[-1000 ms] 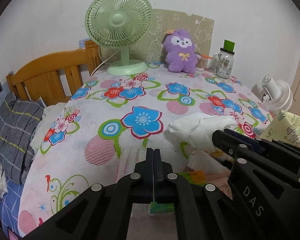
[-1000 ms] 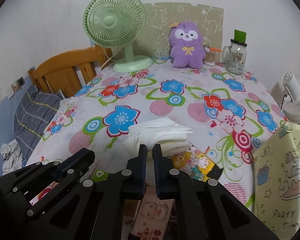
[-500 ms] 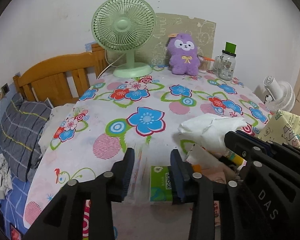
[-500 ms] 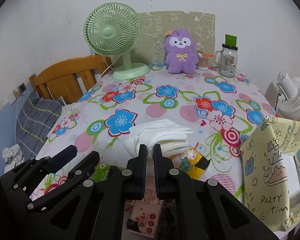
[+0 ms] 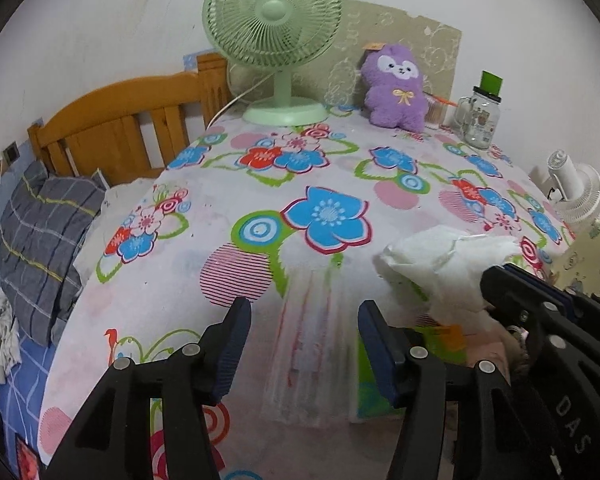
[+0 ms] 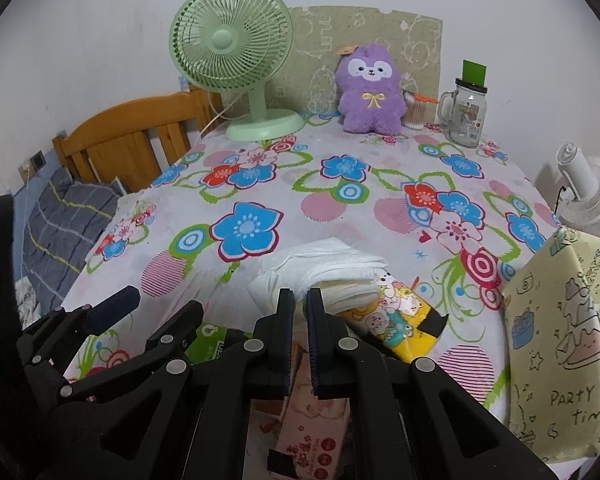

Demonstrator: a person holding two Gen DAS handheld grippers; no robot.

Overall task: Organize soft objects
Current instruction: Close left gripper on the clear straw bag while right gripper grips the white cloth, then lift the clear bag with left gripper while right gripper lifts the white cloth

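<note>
Reaching for the next soft item is judged to be the step in hand. 2 grippers are held over the near edge of the flowered table (image 5: 332,184). The left gripper (image 5: 304,344) is spread fairly wide with nothing between its pads — its jaws have just been opening, whereas 1 second ago they were pressed together. A green tissue pack (image 5: 374,394) lies just right of it, partly hidden. The right gripper (image 6: 299,320) is closed and empty, just in front of the white folded cloth (image 6: 324,268). Next, the left gripper would need lowering around the pack before closing.
</note>
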